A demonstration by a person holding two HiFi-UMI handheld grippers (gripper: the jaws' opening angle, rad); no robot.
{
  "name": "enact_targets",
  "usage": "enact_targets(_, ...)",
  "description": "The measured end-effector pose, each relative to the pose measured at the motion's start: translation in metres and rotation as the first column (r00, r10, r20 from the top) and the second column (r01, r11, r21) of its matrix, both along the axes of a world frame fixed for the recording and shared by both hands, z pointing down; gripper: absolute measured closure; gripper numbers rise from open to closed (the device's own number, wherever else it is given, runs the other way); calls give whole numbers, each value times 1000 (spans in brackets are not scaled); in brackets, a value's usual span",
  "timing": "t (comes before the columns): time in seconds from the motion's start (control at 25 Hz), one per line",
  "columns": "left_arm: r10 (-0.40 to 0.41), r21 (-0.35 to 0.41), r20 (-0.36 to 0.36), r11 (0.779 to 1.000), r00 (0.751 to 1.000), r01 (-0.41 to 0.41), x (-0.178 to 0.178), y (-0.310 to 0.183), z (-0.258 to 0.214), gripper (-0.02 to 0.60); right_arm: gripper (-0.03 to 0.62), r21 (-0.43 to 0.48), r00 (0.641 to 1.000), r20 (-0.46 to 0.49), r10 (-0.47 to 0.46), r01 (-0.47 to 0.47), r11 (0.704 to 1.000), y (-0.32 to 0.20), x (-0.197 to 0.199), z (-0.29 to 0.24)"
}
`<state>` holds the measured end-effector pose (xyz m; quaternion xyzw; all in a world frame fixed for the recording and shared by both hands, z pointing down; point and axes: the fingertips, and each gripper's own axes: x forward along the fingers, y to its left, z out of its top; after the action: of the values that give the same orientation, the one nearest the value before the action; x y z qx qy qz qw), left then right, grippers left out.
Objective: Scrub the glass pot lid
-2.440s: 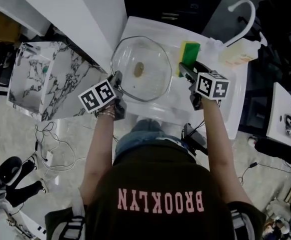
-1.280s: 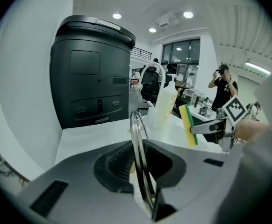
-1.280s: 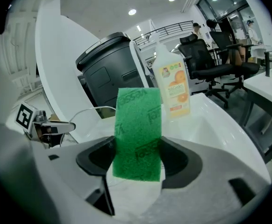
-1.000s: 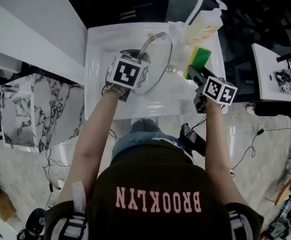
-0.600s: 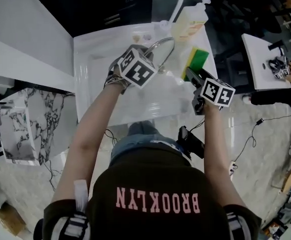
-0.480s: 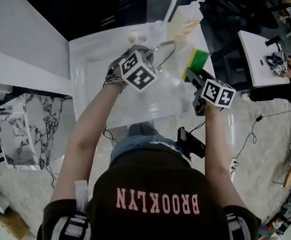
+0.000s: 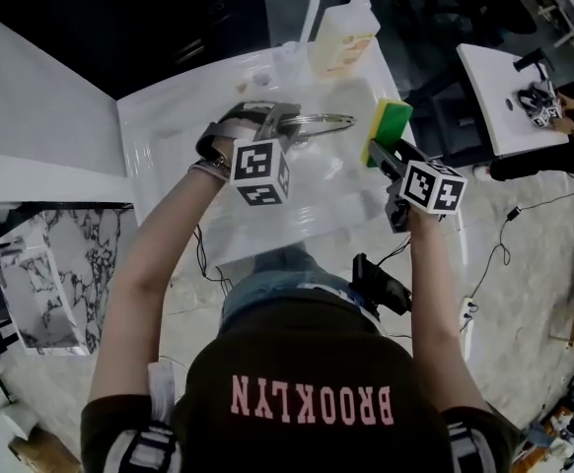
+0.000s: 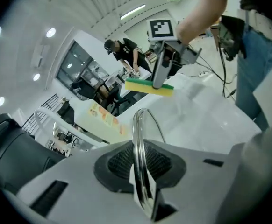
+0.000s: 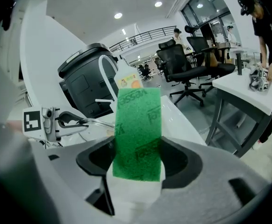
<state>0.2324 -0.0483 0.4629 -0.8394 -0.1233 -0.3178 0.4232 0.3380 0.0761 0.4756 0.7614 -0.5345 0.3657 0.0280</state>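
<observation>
Nearest the head camera are the person's dark shirt (image 7: 307, 402), printed BROOKLYN, and two bare forearms reaching out over a white sink (image 7: 159, 131).

The left gripper (image 7: 275, 124) is clenched on the glass pot lid (image 7: 322, 119). In its own view, the left gripper (image 8: 143, 181) has its jaws pressed against the lid's (image 8: 138, 139) metal rim from both sides, and the rim runs straight up between the dark ribbed pads (image 8: 119, 164). From above, the lid shows edge-on, standing on its side over the basin, clear of the sink floor (only a thin silver line and a hint of glass can be made out).

To the right, the right gripper (image 7: 384, 152) is closed on a sponge (image 7: 390, 126) with a green scouring face and a yellow body. In the right gripper view, the right gripper (image 9: 138, 169) pinches the lower part of the sponge (image 9: 138, 129), whose green face stands upright and carries a faint embossed brand. The sponge sits just beside the free end of the lid, with a sliver of basin between them in the head view.

Beyond them, a soap bottle (image 7: 342, 42) with a pump top stands on the back edge of the sink, beside a white curved faucet (image 7: 312, 3).

Farther right, well apart from the sink, is a white side table (image 7: 494, 106), where another person's hand (image 7: 568, 101) reaches toward small objects.
</observation>
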Motion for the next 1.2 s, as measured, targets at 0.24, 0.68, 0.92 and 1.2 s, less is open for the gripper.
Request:
enact_targets(0.24,174,-33,110,985,979,-172,-17,18,5,534,312,-18,994,-3,-110,110,994,-13,-9,-6)
enact_targets(0.68,375,28,187,922,908,-386,-79,32,18,534,312,-139,867,24,-497,495,858,-32,-73,-12)
enact_targets(0.92,408,80,162,902,898,-424,-112,38,32,532,312,-195,735,173,-656,679,708,-30,-119,-7)
enact_targets(1.2,378,207,156,891,912,-405,-147,24,57,525,312,-133,601,340,-724,792,595,-27,-172,0)
